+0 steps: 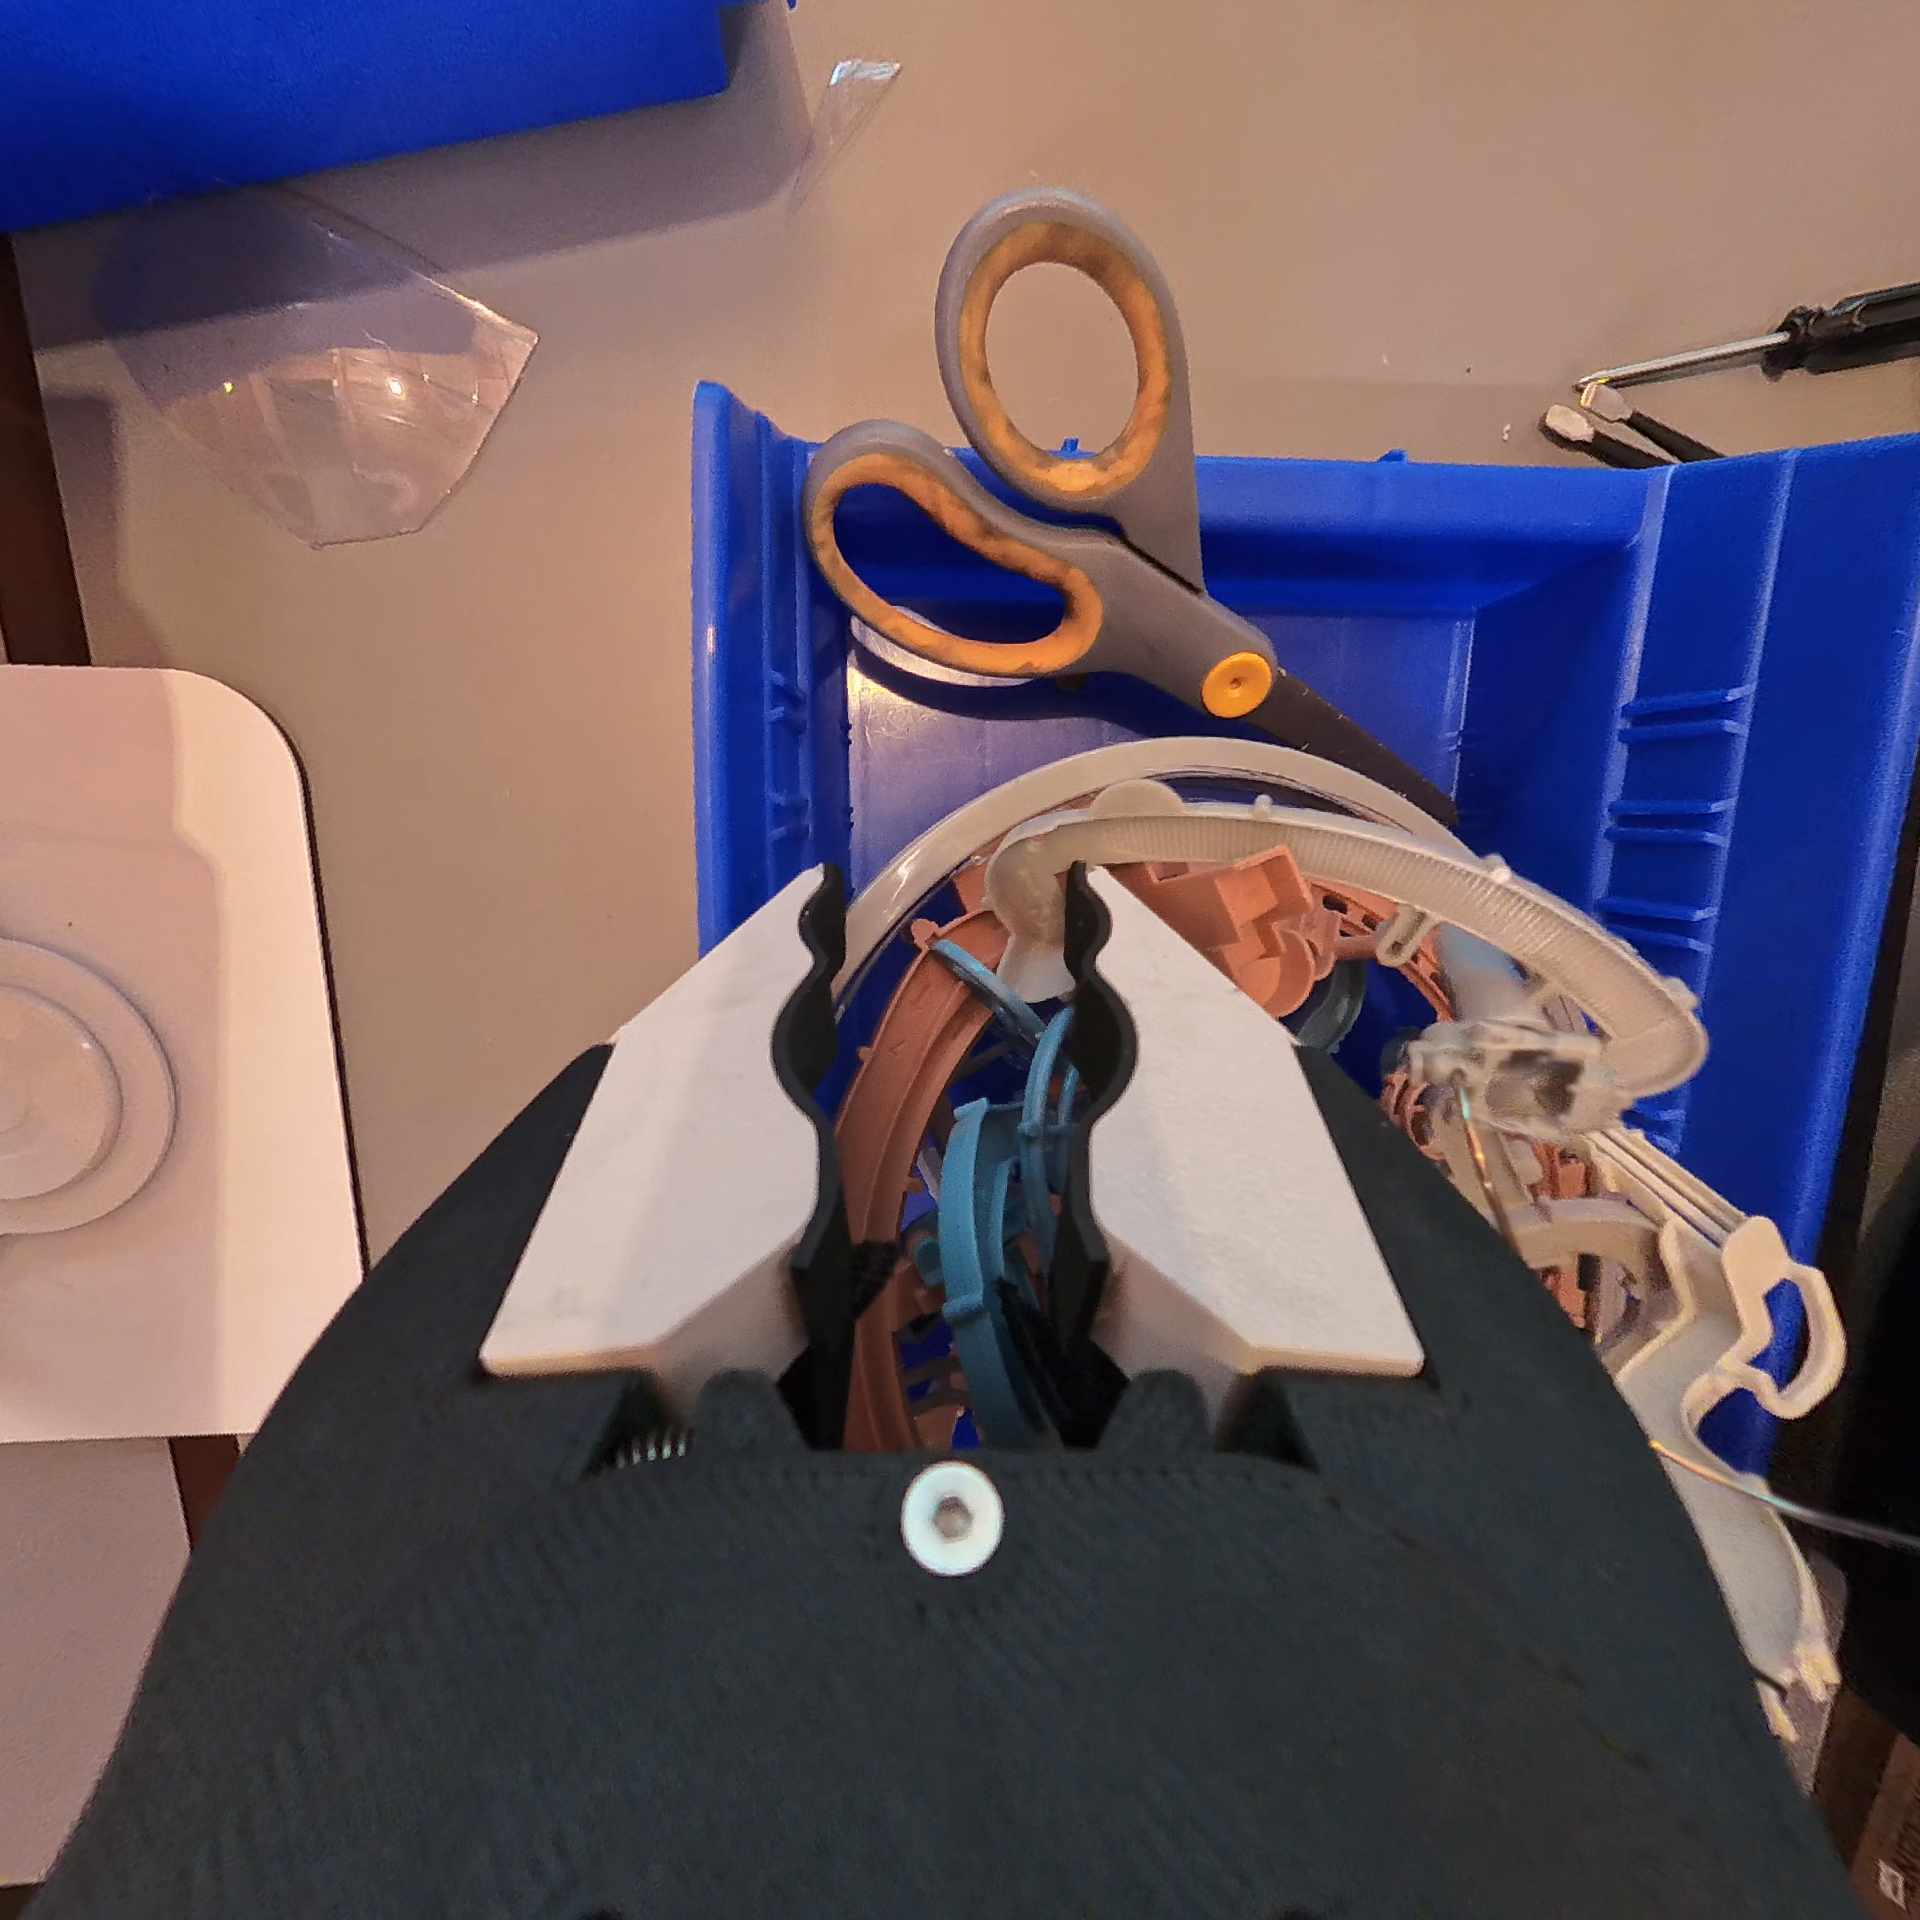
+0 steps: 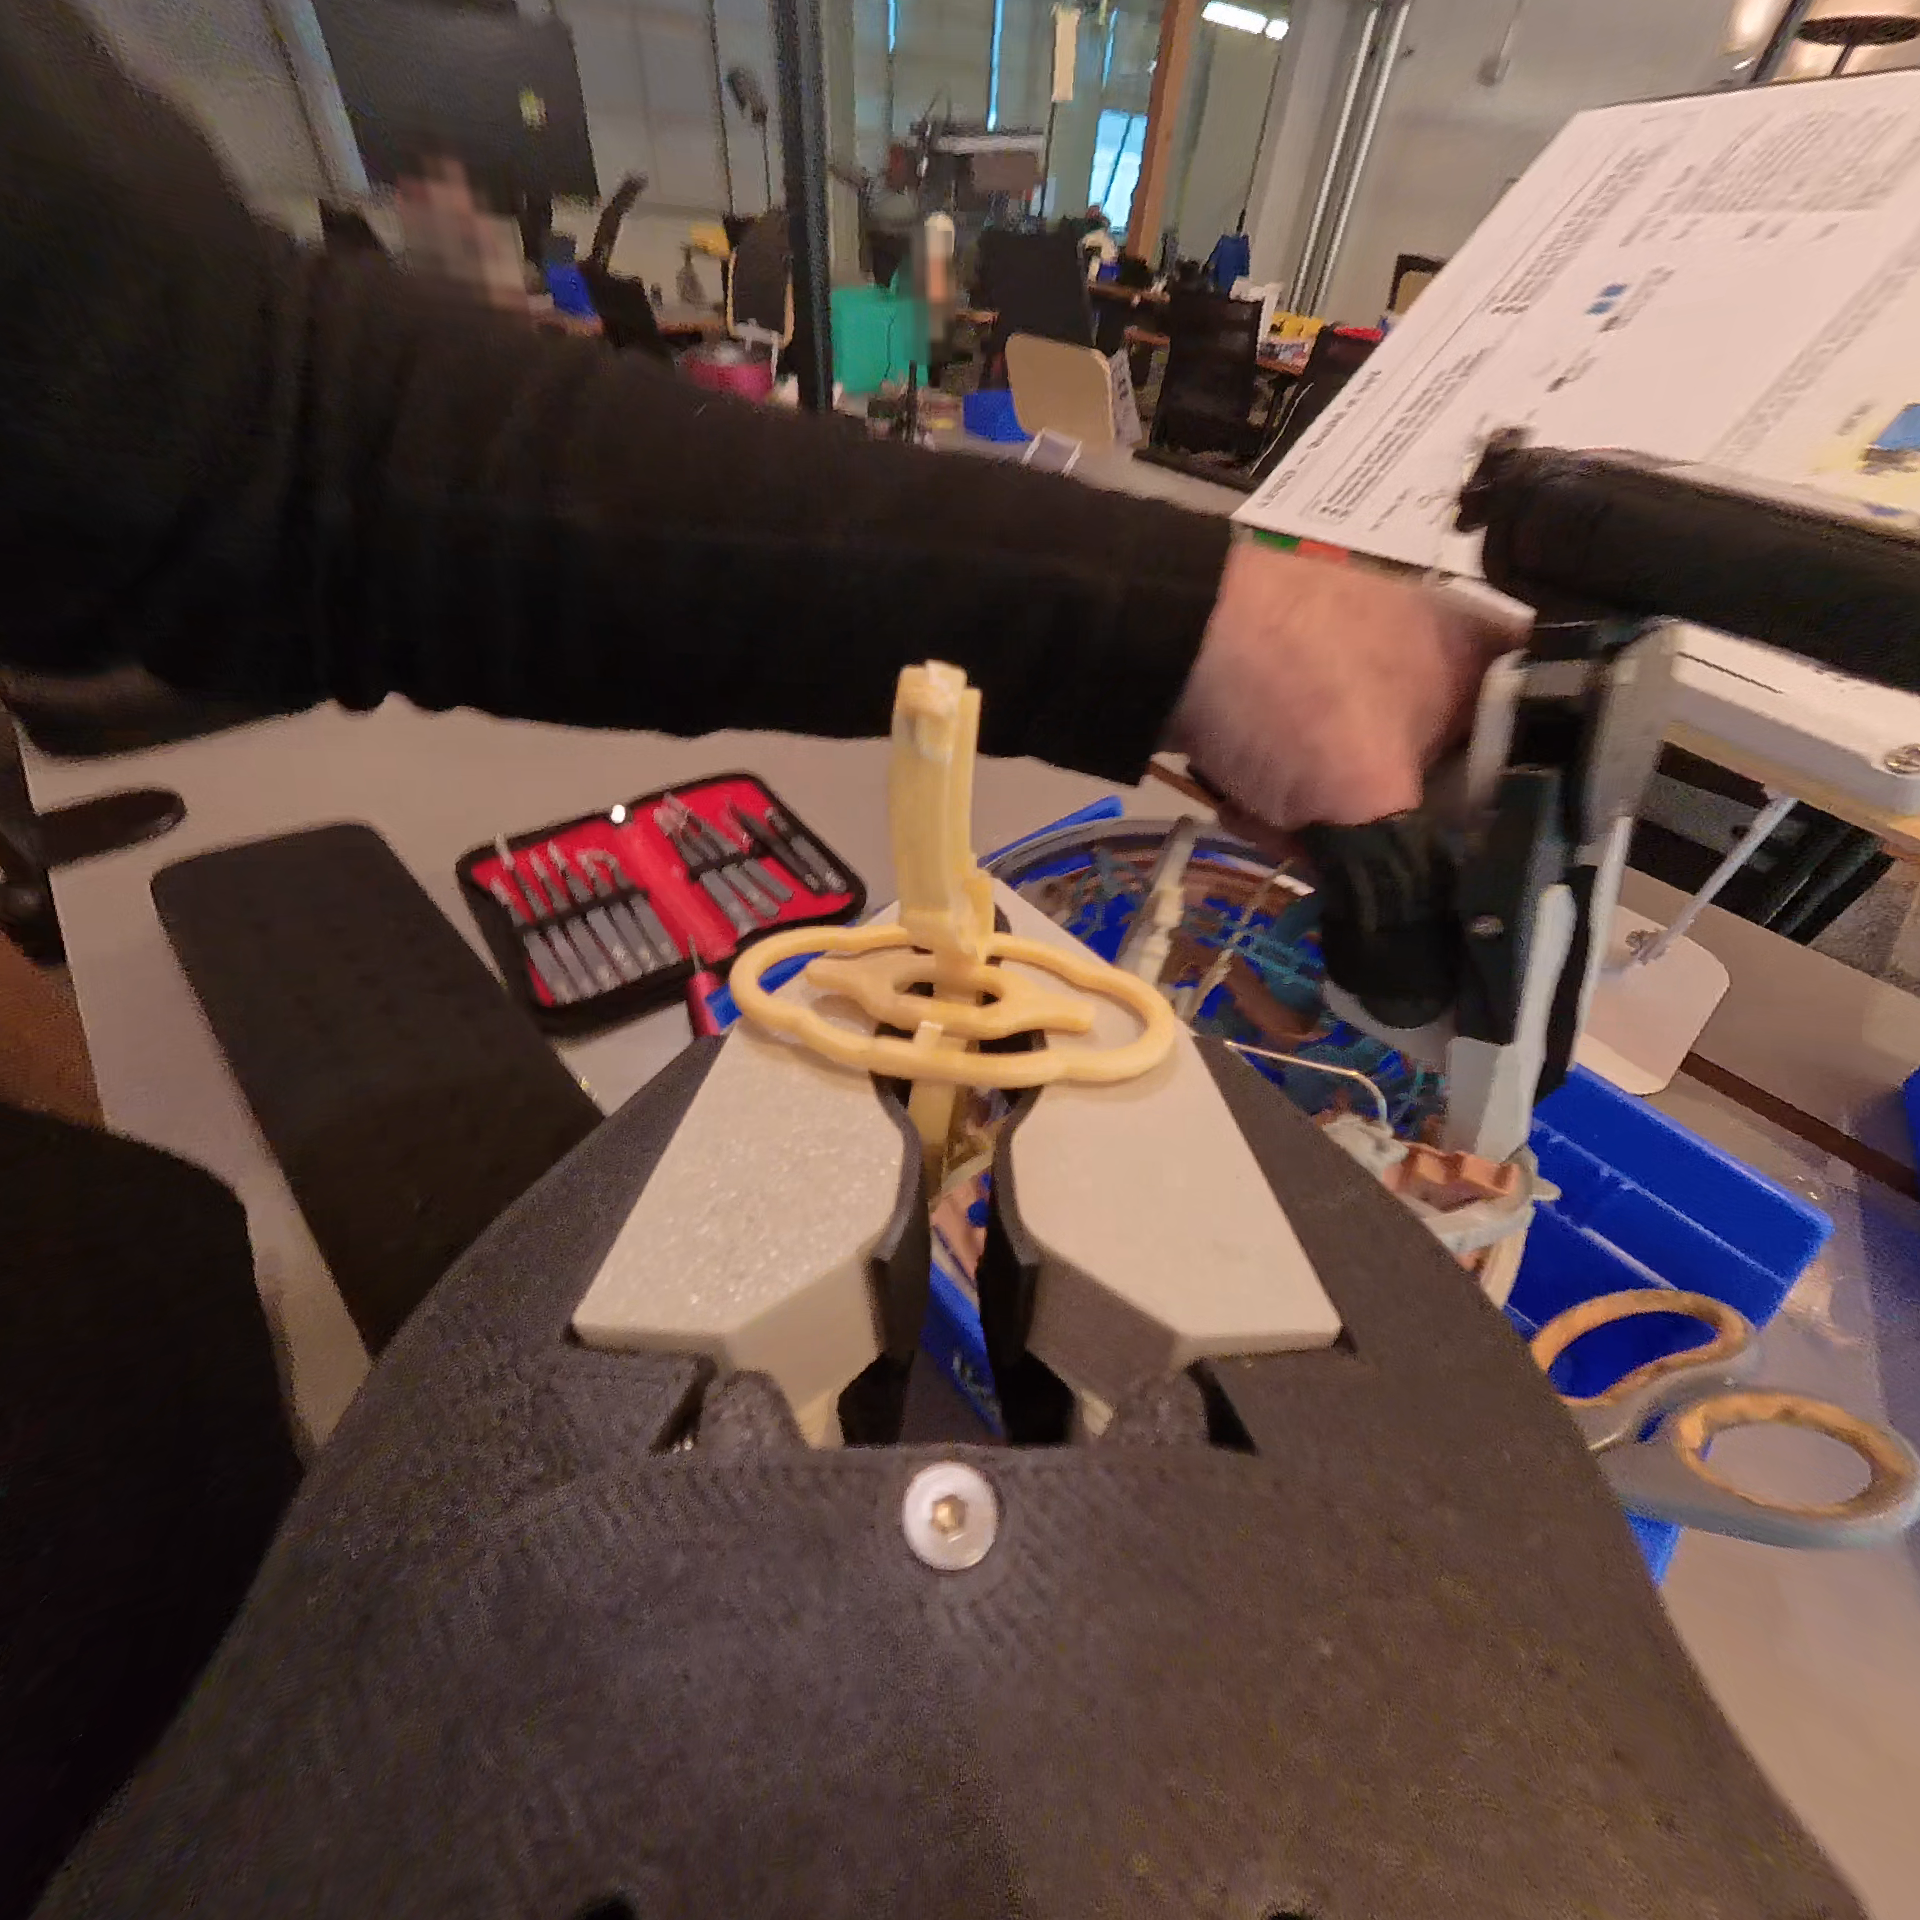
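the left gripper (image 1: pixel 951 914), matte black printed body with pale grey wedge fingers and wavy black pads, reaches down into a blue plastic bin (image 1: pixel 1704 623); its jaws stand a little apart, the right pad touching a pale grey ribbed sprue frame (image 1: pixel 1351 862), whether it truly grips it i cannot tell. between the fingers lie thin curved sprues in terracotta brown (image 1: pixel 883 1101) and teal (image 1: pixel 987 1226), tangled. resting on the bin's far rim are scissors (image 1: pixel 1081 520) with grey handles, worn orange-lined loops and dark blades slanting into the bin. on the beige table, left of the bin, lies a crumpled clear plastic sheet (image 1: pixel 343 395); at far right, a black-handled screwdriver (image 1: pixel 1766 343). the right gripper (image 2: pixel 951 1023), same grainy black and grey make, has its jaws closed on a cream-yellow plastic sprue (image 2: pixel 935 831), a flat looped ring lying across the fingertips with a stalk standing upright. beyond it lies an open red-lined tool case (image 2: pixel 665 894) of slim metal tools, left of the bin, and a dark-sleeved arm (image 2: pixel 623 540) crosses to the other gripper.
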`<move>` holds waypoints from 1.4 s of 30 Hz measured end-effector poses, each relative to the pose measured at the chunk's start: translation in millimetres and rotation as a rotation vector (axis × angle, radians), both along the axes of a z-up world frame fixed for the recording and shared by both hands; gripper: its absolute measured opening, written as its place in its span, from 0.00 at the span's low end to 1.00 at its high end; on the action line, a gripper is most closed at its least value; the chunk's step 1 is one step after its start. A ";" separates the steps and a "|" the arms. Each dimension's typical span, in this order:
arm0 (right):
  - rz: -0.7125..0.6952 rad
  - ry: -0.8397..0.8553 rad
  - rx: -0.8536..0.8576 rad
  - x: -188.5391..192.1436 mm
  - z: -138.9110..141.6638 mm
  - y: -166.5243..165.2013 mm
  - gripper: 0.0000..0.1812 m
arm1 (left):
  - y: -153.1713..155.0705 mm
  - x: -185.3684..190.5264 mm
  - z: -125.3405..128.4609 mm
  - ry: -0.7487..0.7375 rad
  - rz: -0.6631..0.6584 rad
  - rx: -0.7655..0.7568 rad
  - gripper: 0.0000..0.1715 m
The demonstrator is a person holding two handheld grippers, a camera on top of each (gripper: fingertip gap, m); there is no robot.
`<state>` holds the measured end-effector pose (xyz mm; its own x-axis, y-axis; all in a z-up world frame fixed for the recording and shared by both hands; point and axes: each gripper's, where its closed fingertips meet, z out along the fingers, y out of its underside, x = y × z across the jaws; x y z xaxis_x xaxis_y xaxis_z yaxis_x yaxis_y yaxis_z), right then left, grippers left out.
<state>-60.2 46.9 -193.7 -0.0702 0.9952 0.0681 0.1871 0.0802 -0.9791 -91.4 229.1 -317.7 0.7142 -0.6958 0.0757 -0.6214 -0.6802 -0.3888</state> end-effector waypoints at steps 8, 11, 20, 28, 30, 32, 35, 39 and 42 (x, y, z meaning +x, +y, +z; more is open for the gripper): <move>-0.104 0.184 -0.377 31.5 32.0 120.3 0.00 | 1.3 0.0 3.1 -0.060 0.007 -0.001 0.24; -0.197 0.208 -0.498 53.2 17.9 163.5 0.00 | 4.5 0.6 6.9 -0.092 0.028 0.028 0.24; -0.208 0.167 -0.853 58.7 -42.1 193.2 0.00 | 4.8 4.7 16.9 -0.116 -0.039 0.097 0.22; -0.129 0.165 -0.907 51.2 -30.8 192.4 0.00 | -32.2 41.2 75.5 -0.279 -0.226 0.258 0.26; -0.118 0.158 -0.898 45.2 -25.7 190.4 0.00 | -55.7 58.1 74.7 -0.256 -0.312 0.223 0.26; -0.108 0.151 -0.896 40.4 -20.9 190.3 0.00 | -73.7 70.4 64.8 -0.196 -0.371 0.191 0.27; -0.112 0.137 -0.901 36.8 -16.0 193.1 0.00 | -76.0 73.8 51.4 -0.049 -0.382 0.220 0.27; -0.100 0.142 -0.902 33.8 -4.1 191.5 0.00 | -63.2 69.8 48.6 0.099 -0.369 0.350 0.08; -0.096 0.125 -0.866 33.6 -2.9 193.5 0.00 | -64.1 75.3 50.1 0.067 -0.363 0.375 0.03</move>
